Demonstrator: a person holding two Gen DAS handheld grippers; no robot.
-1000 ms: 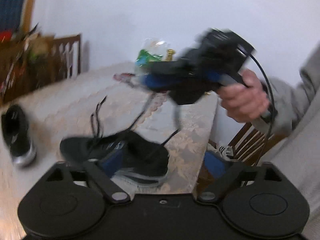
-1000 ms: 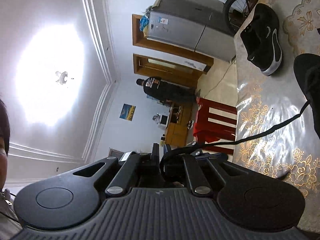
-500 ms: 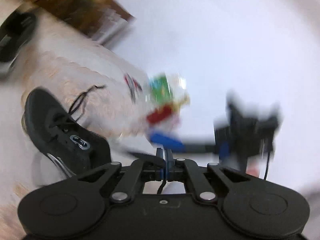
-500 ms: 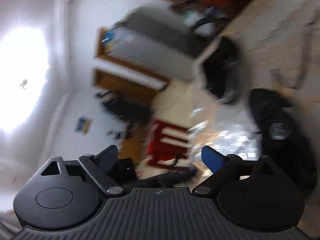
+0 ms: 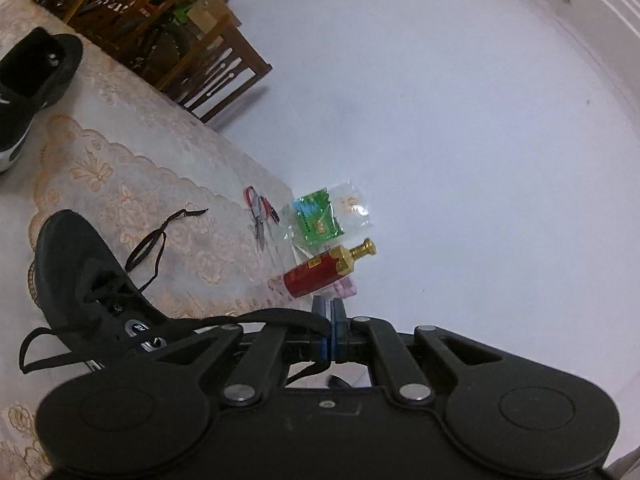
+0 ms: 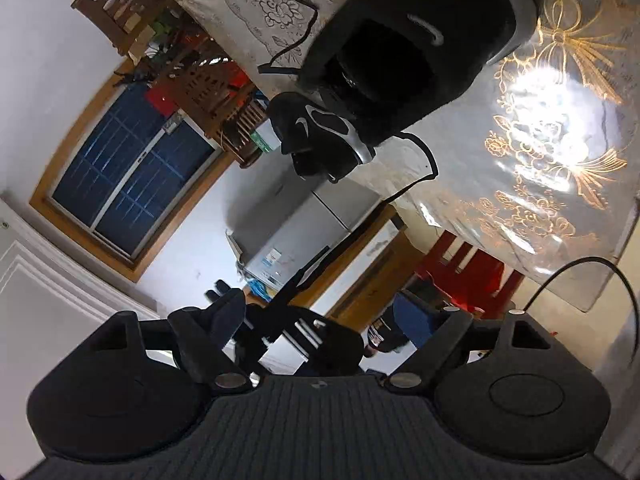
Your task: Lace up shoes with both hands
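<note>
Left claw (image 5: 330, 330) pinched a lace (image 5: 276, 317); right claw (image 6: 320, 322) gaped wide. Shoe (image 5: 84, 280) partly laced, ends loose, untied.

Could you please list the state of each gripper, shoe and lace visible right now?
Left gripper: shut on black shoelace.
Right gripper: open, empty.
Near black sneaker: on the table, partly laced.
Far black sneaker: on the table, untouched.
</note>
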